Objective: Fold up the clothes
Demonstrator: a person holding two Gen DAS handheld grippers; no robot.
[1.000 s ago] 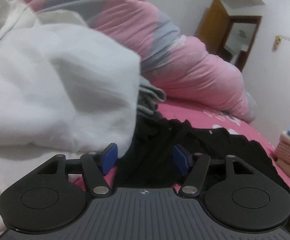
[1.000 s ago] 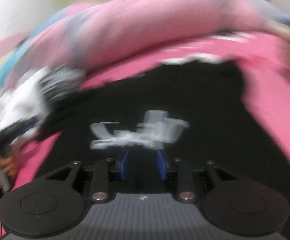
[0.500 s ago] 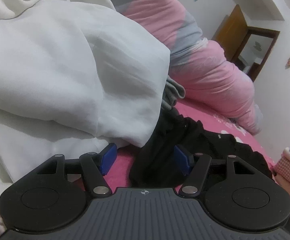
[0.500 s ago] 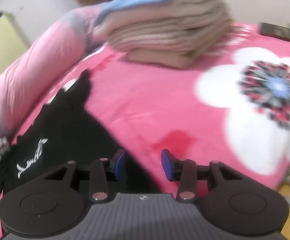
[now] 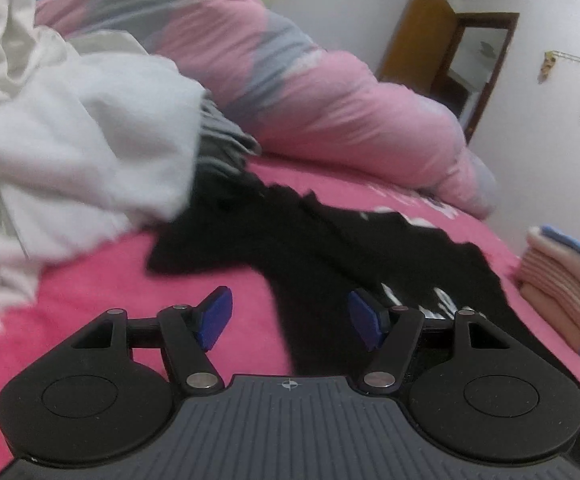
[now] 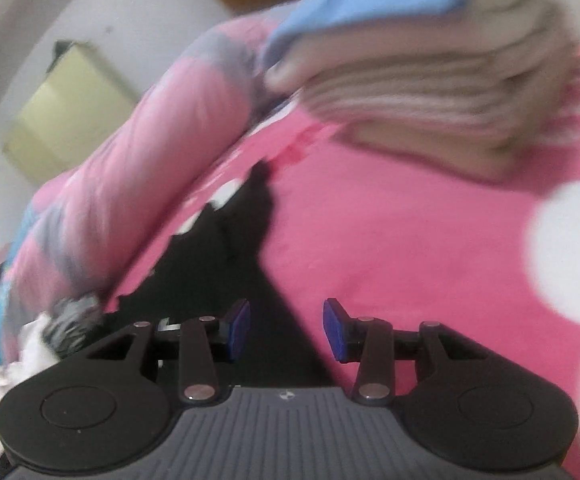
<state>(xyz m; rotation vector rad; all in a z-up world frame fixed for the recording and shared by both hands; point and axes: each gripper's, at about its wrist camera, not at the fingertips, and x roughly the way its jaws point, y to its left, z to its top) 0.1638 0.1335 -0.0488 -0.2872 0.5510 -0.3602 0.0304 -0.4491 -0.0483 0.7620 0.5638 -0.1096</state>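
A black garment with white print lies spread on the pink bed sheet. My left gripper hovers open over its near edge, one pad above the sheet and the other above the black cloth, with nothing between them. In the right wrist view the same black garment runs away to the upper left. My right gripper stands open over its right edge, where black cloth meets pink sheet, and holds nothing.
A heap of white clothes and a grey garment sit at the left. A rolled pink and grey duvet lines the far side. A folded stack with a blue top stands on the bed's right.
The left view has drawn back from the white heap, so more black garment and pink sheet show. The right view has rolled and closed in on the folded stack. Both grippers stay open.
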